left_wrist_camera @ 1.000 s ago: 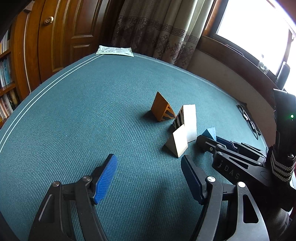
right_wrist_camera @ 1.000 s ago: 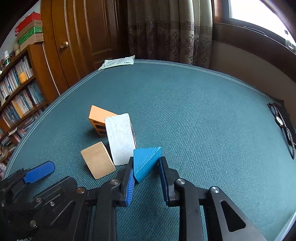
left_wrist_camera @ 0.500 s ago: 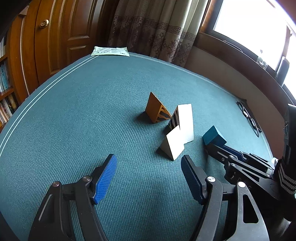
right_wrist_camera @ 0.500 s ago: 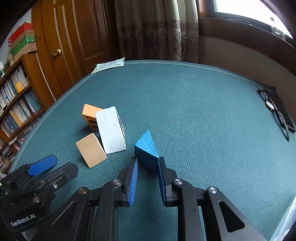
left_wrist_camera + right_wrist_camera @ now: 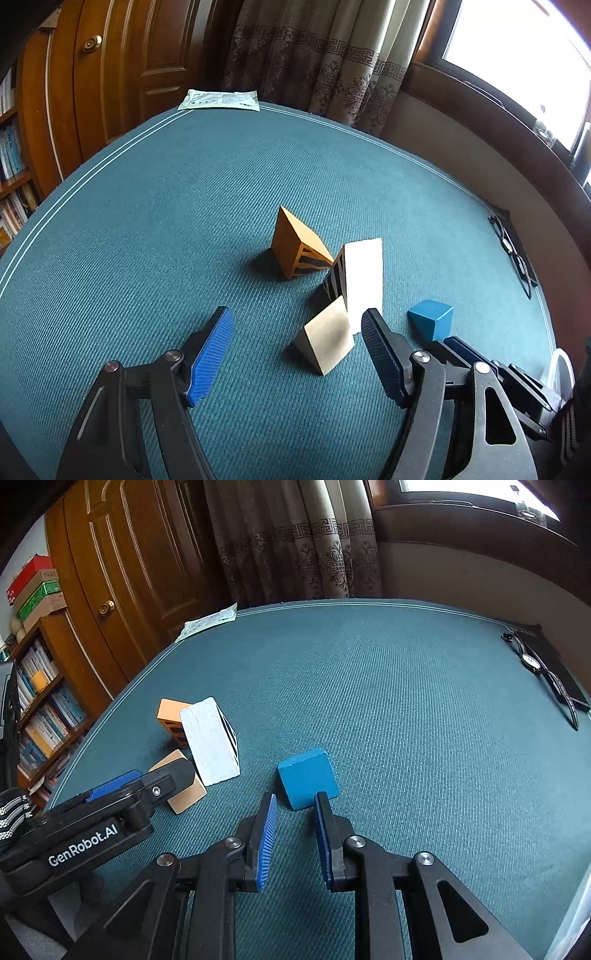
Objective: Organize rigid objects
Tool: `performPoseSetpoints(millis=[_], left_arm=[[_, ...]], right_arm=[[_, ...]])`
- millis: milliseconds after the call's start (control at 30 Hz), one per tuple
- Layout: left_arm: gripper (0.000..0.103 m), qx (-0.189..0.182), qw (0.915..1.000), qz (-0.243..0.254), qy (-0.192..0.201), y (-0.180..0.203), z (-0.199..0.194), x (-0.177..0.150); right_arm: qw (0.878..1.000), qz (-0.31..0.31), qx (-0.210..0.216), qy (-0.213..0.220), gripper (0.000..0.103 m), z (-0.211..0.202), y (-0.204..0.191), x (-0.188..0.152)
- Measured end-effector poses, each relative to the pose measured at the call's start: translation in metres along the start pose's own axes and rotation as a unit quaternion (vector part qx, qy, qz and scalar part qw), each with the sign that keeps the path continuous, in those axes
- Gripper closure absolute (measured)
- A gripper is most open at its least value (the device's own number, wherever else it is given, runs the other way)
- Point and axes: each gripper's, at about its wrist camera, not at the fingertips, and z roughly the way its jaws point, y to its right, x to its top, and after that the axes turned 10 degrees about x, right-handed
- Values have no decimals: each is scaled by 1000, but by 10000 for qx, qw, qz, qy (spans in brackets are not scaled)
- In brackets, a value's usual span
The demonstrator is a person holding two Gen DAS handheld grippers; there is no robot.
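Right gripper [image 5: 292, 814] clamps narrow on blue wedge [image 5: 307, 778], resting on surface [image 5: 424, 738] at 3 o'clock of white block [image 5: 210, 736]; left gripper [image 5: 297, 352] wide, empty; slide wedge gently, avoid toppling neighbours.

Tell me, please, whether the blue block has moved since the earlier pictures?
Yes. The blue block has shifted right, away from the white block, which it was beside earlier, and has turned, still pinched by the right fingers.
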Motion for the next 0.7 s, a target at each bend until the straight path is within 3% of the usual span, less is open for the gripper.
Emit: performPoseSetpoints(millis=[167,700], left_arm=[[30,268,9993,233,118,5,0,-5],[30,512,9985,-8,172,-36,-7,-8]], right_arm=[[10000,74,46,30,80,-1,3,0],[9998,139,143,59,76,-1,5,0]])
